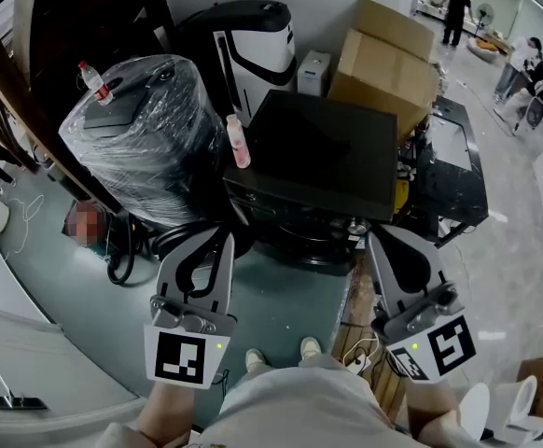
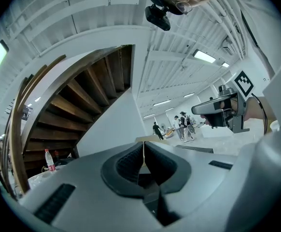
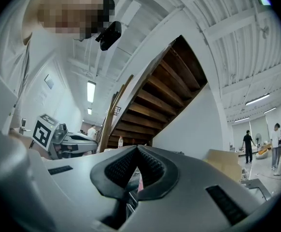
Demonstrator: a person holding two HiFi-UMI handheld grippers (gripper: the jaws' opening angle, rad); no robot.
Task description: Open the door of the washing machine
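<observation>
Over grey floor (image 1: 57,278): left gripper (image 1: 217,238), right gripper (image 1: 384,243) level, closed.

The washing machine (image 1: 323,152) is a black, box-shaped unit standing upright in the middle of the scene, showing mostly its flat, dark top. Its front face (image 1: 290,215) is turned to the near side and seen very steeply, so whether the door is open or closed cannot be told.

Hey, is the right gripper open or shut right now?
Shut. In its own view the right gripper shows both fingers meeting at the tips, with nothing held between them.
</observation>
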